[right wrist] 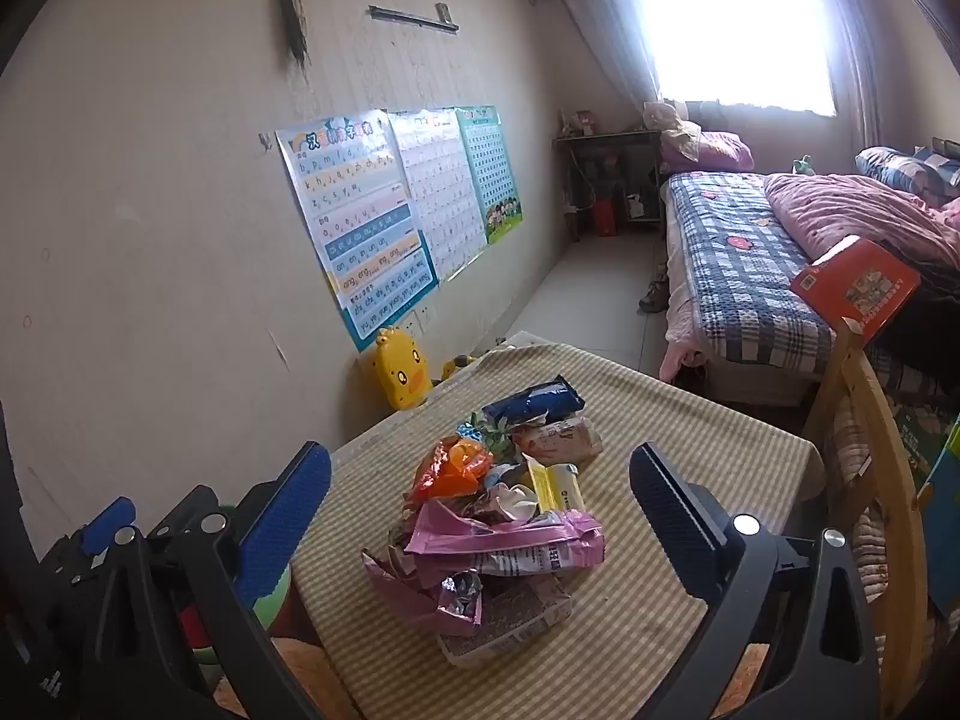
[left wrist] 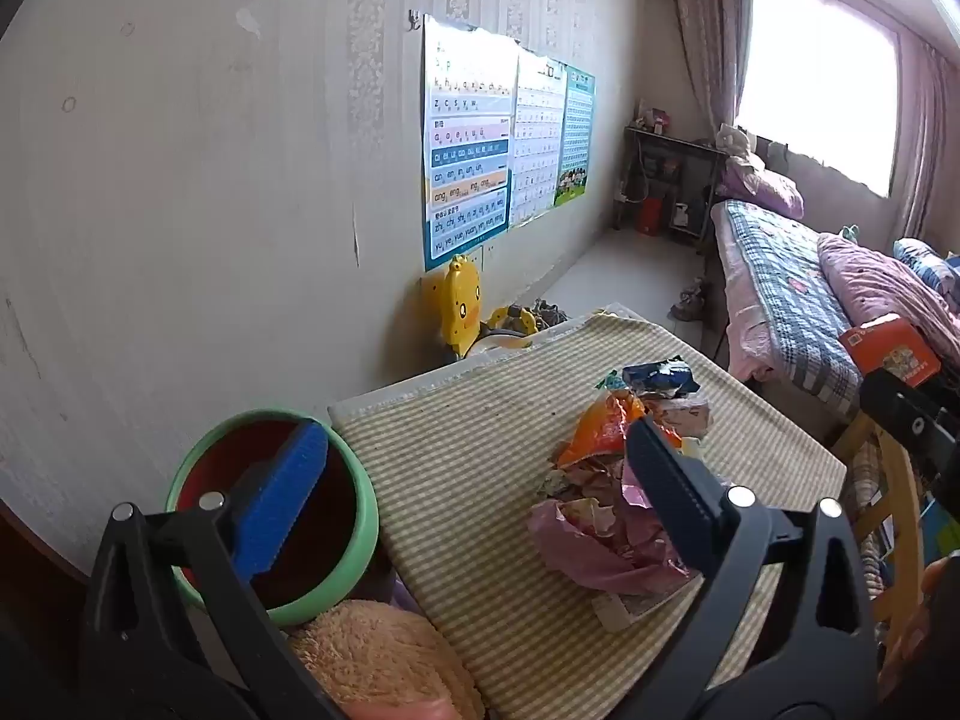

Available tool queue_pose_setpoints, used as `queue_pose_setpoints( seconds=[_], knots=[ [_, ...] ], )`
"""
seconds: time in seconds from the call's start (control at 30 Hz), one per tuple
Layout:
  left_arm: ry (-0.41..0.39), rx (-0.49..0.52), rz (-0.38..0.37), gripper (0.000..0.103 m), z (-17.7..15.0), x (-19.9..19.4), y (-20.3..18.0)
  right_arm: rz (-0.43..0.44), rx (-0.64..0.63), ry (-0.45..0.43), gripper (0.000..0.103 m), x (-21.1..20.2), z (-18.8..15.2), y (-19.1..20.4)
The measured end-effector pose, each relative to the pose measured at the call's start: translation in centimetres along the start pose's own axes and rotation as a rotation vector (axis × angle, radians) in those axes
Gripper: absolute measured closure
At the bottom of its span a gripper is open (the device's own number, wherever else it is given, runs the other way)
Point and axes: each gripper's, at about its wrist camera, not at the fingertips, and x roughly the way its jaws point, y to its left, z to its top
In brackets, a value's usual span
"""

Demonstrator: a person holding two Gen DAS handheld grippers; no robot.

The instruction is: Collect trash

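A heap of crumpled snack wrappers [left wrist: 618,468] [right wrist: 498,510], pink, orange, blue and yellow, lies on the striped tablecloth [left wrist: 480,438] [right wrist: 660,420]. A green-rimmed bin with a dark red inside [left wrist: 360,516] stands at the table's left edge. My left gripper [left wrist: 480,480] is open and empty, its left finger over the bin, its right finger beside the heap. My right gripper [right wrist: 480,492] is open and empty, hovering with the heap between its fingers in view. The other gripper shows at the left edge of the right wrist view [right wrist: 102,522].
A plush pink-tan thing [left wrist: 378,654] lies below the bin. A yellow duck toy [left wrist: 459,306] [right wrist: 399,369] stands by the wall. A wooden chair [right wrist: 870,480] is to the table's right. A bed [right wrist: 750,264] with a red book [right wrist: 855,285] lies beyond.
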Motion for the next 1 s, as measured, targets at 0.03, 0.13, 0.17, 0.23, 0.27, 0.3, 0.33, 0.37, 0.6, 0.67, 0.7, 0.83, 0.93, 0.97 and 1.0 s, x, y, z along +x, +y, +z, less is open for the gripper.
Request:
queue_pose_setpoints(
  seconds=[0.03,0.13,0.17,0.23,0.27,0.3,0.33,0.37,0.6,0.67,0.7,0.83,0.93,0.97,1.0],
  knots=[
    [0.003,0.004,0.003,0.005,0.0,0.0,0.0,0.001,0.002,0.004,0.007,0.0,0.0,0.0],
    [0.008,-0.009,-0.001,0.005,0.0,0.1,0.3,0.001,0.000,0.003,0.007,-0.1,0.0,0.2],
    [0.011,-0.012,-0.002,0.005,0.0,0.3,0.5,0.001,0.000,0.002,0.007,-0.1,0.0,0.2],
    [0.012,-0.014,0.001,0.005,0.1,0.3,0.9,0.000,-0.001,0.000,0.007,-0.1,0.0,0.2],
    [0.013,-0.008,0.001,0.005,0.0,0.5,0.7,0.000,-0.001,0.001,0.007,-0.1,0.0,0.2],
    [0.014,-0.015,0.002,0.005,0.0,0.7,1.2,0.000,0.000,0.003,0.007,0.0,0.1,0.1],
    [0.014,-0.013,0.003,0.005,-0.3,0.8,1.3,0.000,-0.004,-0.001,0.007,-0.1,-0.1,0.4],
    [0.014,-0.010,0.007,0.005,-0.3,0.9,1.2,0.002,0.000,-0.001,0.007,-0.1,-0.1,0.3],
    [0.023,0.016,0.022,0.005,0.0,0.8,0.3,-0.004,-0.010,0.000,0.007,-0.1,-0.1,0.0],
    [0.024,0.014,0.024,0.005,0.0,0.8,0.4,-0.006,-0.014,0.002,0.007,-0.1,-0.2,0.3],
    [0.024,0.012,0.026,0.005,0.0,0.8,0.4,-0.007,-0.014,0.002,0.007,-0.1,-0.2,0.3],
    [0.029,0.007,0.031,0.005,-0.3,0.8,0.5,-0.009,-0.014,0.004,0.007,0.0,-0.4,0.1],
    [0.036,0.003,0.034,0.005,-0.3,0.9,0.7,-0.009,-0.016,0.004,0.007,0.0,-0.4,0.1],
    [0.038,0.002,0.034,0.005,-0.3,0.9,0.7,-0.010,-0.015,0.004,0.007,0.0,-0.5,0.1],
    [0.039,0.002,0.035,0.005,-0.3,1.0,0.7,-0.011,-0.014,0.005,0.007,0.0,-0.6,0.1]
  ],
)
